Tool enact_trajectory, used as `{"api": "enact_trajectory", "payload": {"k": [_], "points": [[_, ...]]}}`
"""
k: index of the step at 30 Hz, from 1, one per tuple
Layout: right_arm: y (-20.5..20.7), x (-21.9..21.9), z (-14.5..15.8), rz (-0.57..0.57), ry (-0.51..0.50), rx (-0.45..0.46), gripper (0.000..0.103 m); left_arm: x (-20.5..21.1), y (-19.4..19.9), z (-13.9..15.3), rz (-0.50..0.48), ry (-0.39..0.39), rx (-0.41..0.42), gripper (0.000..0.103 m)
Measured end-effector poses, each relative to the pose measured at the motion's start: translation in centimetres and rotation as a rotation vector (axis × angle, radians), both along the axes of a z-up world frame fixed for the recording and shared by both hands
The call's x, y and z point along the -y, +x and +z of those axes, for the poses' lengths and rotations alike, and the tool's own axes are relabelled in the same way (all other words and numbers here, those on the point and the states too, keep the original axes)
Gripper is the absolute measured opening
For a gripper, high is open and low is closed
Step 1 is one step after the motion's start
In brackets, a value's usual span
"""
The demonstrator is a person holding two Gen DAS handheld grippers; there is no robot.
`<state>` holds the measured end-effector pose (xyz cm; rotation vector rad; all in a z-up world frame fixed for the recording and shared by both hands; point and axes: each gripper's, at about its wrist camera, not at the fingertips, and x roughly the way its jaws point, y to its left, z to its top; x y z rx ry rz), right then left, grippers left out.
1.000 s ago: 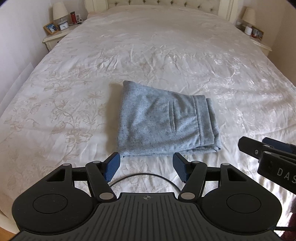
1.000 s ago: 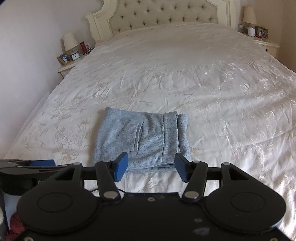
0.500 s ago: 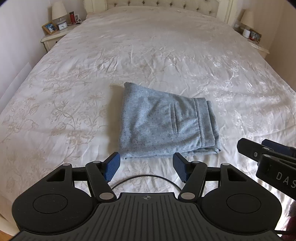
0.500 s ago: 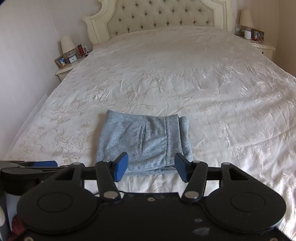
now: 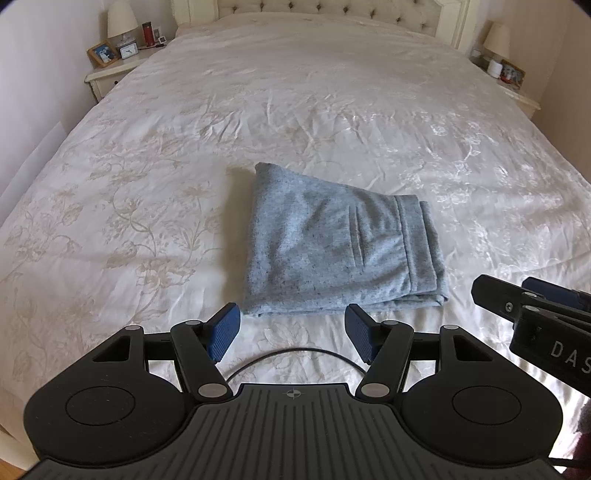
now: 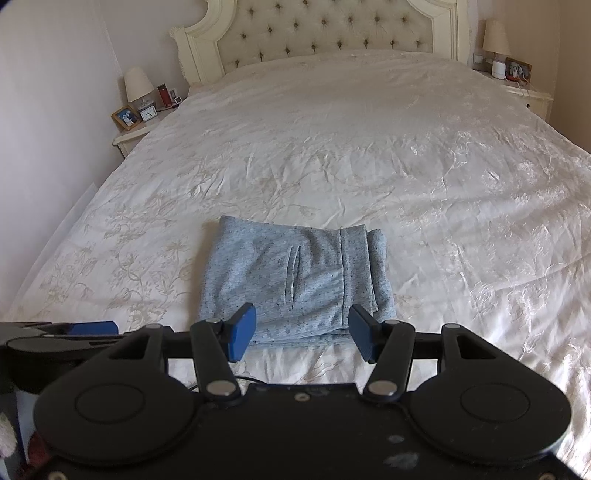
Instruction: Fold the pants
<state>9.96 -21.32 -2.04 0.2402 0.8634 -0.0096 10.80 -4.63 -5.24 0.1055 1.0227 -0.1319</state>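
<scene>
The grey-blue pants [image 5: 332, 243] lie folded into a compact stack on the white bedspread [image 5: 147, 184], waistband and pocket slit to the right; they also show in the right wrist view [image 6: 295, 280]. My left gripper [image 5: 291, 334] is open and empty, held above the bed just short of the stack's near edge. My right gripper [image 6: 301, 334] is open and empty, also just short of the near edge. The right gripper's side shows in the left wrist view [image 5: 532, 314].
A tufted headboard [image 6: 332, 33] stands at the far end. A nightstand with lamp, photo frame and clock [image 6: 140, 110] is at the left, another nightstand [image 6: 517, 81] at the right. A black cable [image 5: 295, 354] hangs below the left gripper.
Both grippers have drawn back and risen a little from the folded pants, staying open. The pants have not moved.
</scene>
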Motion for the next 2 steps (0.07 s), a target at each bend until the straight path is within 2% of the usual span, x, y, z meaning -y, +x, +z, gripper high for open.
{"api": "enact_trajectory", "payload": {"k": [2], "points": [[0.10, -0.07, -0.12, 0.000, 0.001, -0.004, 0.059, 0.02, 0.09, -0.09, -0.008, 0.006, -0.001, 0.061]]}}
